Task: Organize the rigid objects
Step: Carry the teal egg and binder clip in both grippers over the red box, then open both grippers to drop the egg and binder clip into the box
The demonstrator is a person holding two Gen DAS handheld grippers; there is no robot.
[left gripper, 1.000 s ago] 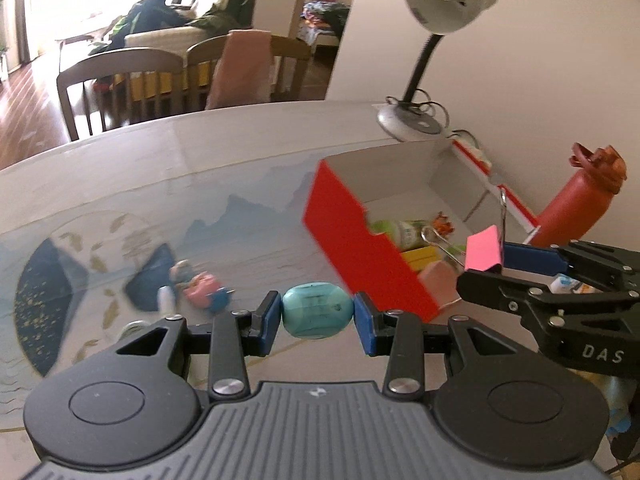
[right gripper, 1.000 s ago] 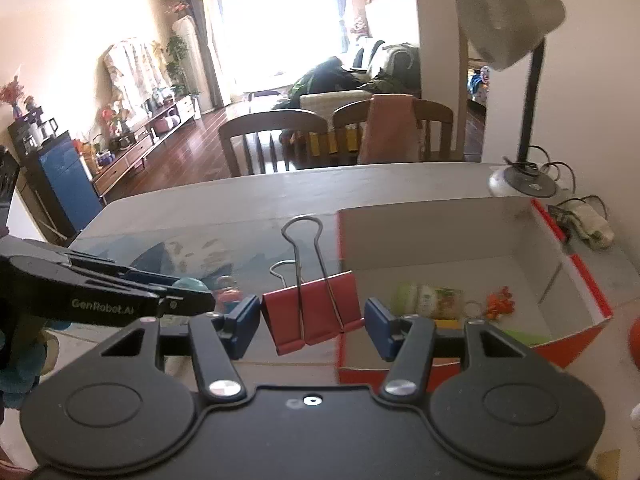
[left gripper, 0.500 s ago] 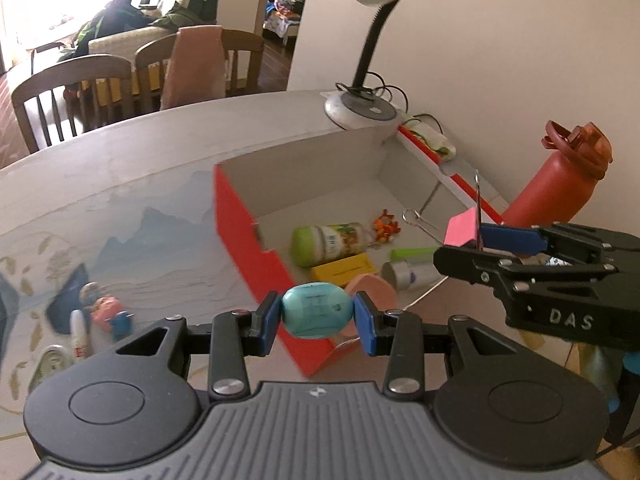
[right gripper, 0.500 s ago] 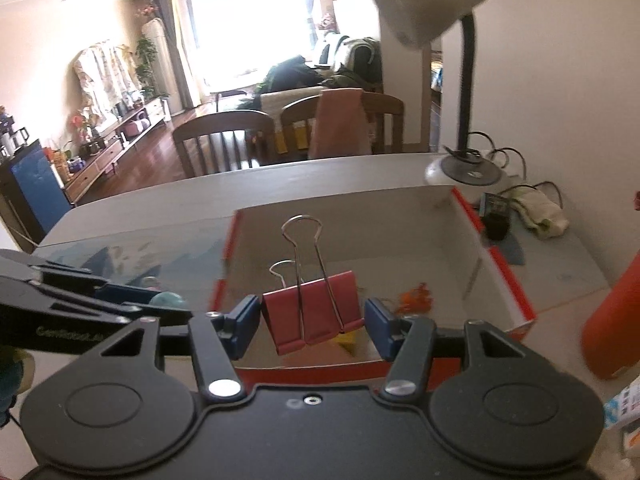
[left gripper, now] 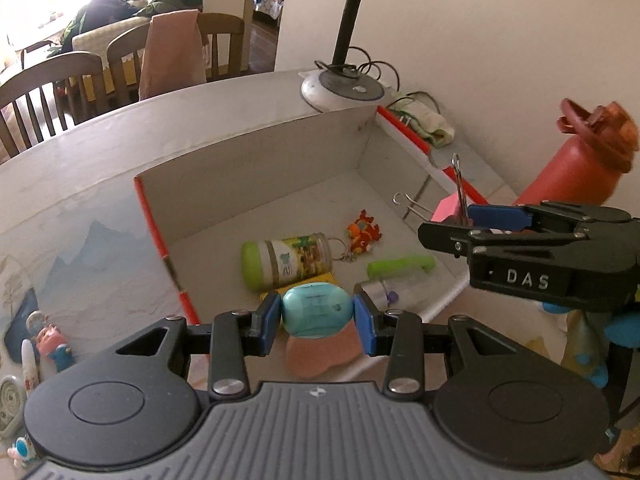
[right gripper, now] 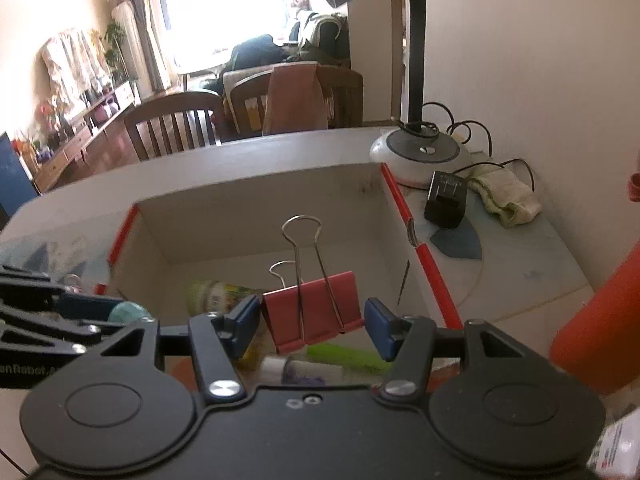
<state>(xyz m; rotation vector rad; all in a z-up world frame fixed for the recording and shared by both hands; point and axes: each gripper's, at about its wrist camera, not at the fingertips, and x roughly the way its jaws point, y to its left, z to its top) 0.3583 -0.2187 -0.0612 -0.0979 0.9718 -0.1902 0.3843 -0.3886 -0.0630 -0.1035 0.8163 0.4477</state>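
Now both grippers had swung over the box (left gripper: pixel 256 168): left gripper (left gripper: pixel 317 316) clamped on the teal case (left gripper: pixel 316 314), right gripper (right gripper: pixel 310 322) pinching the binder clip (right gripper: pixel 314 308), ready to drop.

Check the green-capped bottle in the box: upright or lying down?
Lying down. The green-capped bottle rests on its side on the floor of the box, cap toward the left, beside the orange keychain figure.

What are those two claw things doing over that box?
Someone is tidying small things into the red box. The left gripper has its jaws shut on a turquoise oval case, held over the box. The right gripper grips a red binder clip above it too. A green bottle and other bits lie inside.
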